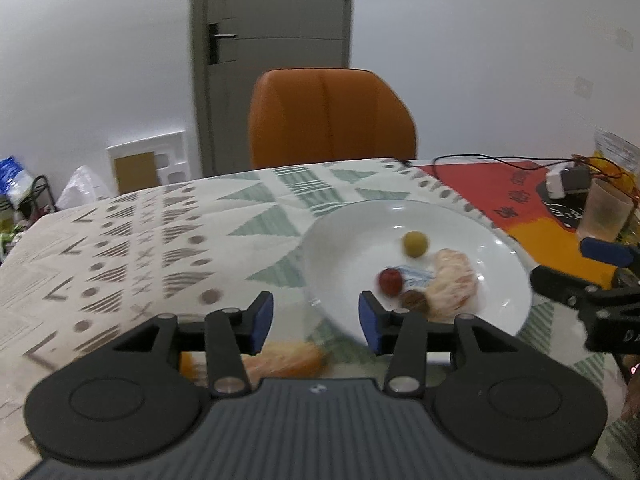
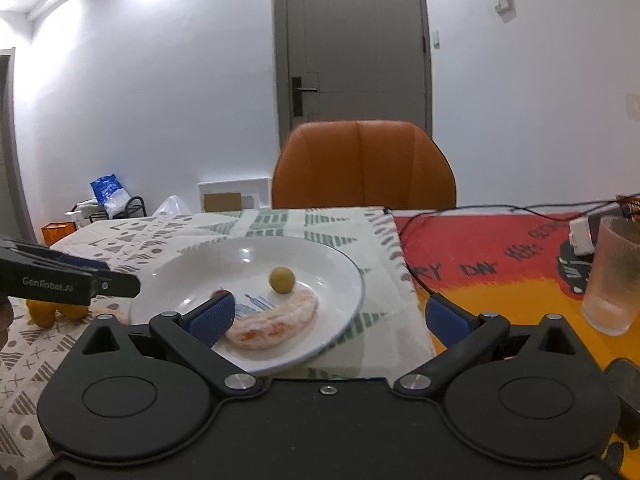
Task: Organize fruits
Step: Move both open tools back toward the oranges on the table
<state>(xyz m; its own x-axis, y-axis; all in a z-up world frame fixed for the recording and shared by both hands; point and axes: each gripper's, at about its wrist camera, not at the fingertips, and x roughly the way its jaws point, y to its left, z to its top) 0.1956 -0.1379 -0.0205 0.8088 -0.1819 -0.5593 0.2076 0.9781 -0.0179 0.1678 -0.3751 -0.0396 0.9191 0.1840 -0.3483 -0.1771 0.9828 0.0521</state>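
Note:
A white plate (image 1: 500, 240) sits on the patterned tablecloth. In it lie a green-yellow round fruit (image 1: 415, 243), a red round fruit (image 1: 390, 281), a small brown fruit (image 1: 414, 300) and a pale netted fruit (image 1: 454, 282). My left gripper (image 1: 316, 322) is open and empty, over the plate's near-left rim. An orange netted fruit (image 1: 288, 358) lies on the cloth beneath it. My right gripper (image 2: 328, 318) is open wide and empty, over the plate's (image 2: 192, 276) near-right edge, close to the netted fruit (image 2: 276, 322) and green fruit (image 2: 281, 279). Small oranges (image 2: 54, 312) lie at left.
An orange chair (image 1: 332, 120) stands behind the table. A frosted plastic cup (image 2: 614, 274) stands at the right on the red-orange mat (image 2: 500, 256), with a white charger (image 2: 581, 237) and black cable behind it. Clutter lies on the floor at left.

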